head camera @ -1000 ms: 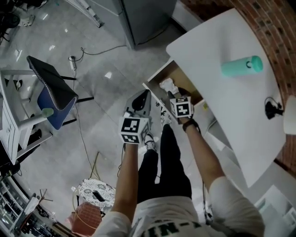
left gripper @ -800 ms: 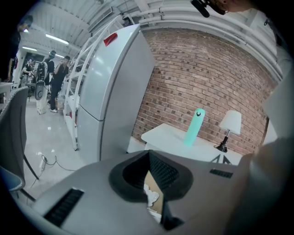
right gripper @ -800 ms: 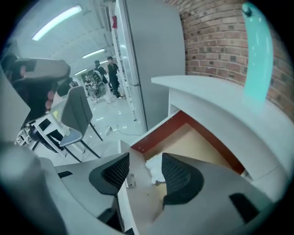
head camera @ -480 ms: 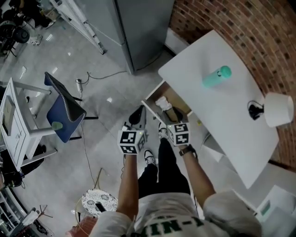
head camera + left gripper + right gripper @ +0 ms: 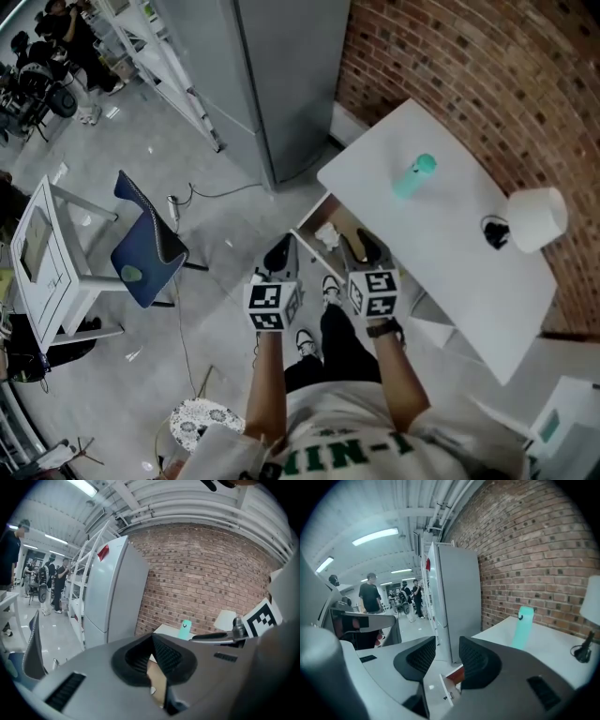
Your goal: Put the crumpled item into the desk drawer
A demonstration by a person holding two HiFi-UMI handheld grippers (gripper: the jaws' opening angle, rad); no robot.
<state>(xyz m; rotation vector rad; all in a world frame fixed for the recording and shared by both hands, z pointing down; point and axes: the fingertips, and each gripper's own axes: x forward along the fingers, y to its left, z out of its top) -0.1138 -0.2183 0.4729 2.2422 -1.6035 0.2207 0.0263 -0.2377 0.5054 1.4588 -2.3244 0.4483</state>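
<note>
- The chair (image 5: 150,248) stands well apart on my left. I see no trouble coming from it.
- My left gripper (image 5: 279,251) hangs over the floor just beside the drawer front. Its fingers are pressed together at the tips, with nothing between them. If I nudge the drawer shut with it, an off-centre push could skew the drawer and jam it.
- The crumpled item (image 5: 326,234) lies inside the open desk drawer (image 5: 305,240), free of both grippers. I judge the drop done and only the closing left. If the item sits high, it could catch under the desk (image 5: 450,253) as the drawer slides in.
- My right gripper (image 5: 363,248) hovers over the drawer, its jaws apart and closing on empty air. If it dips now, it could pinch the item and drag it back out.
- The teal bottle (image 5: 413,176) stands upright on the desk, with the lamp (image 5: 532,220) further right. A hard slam could shake the desk and tip the bottle.
</note>
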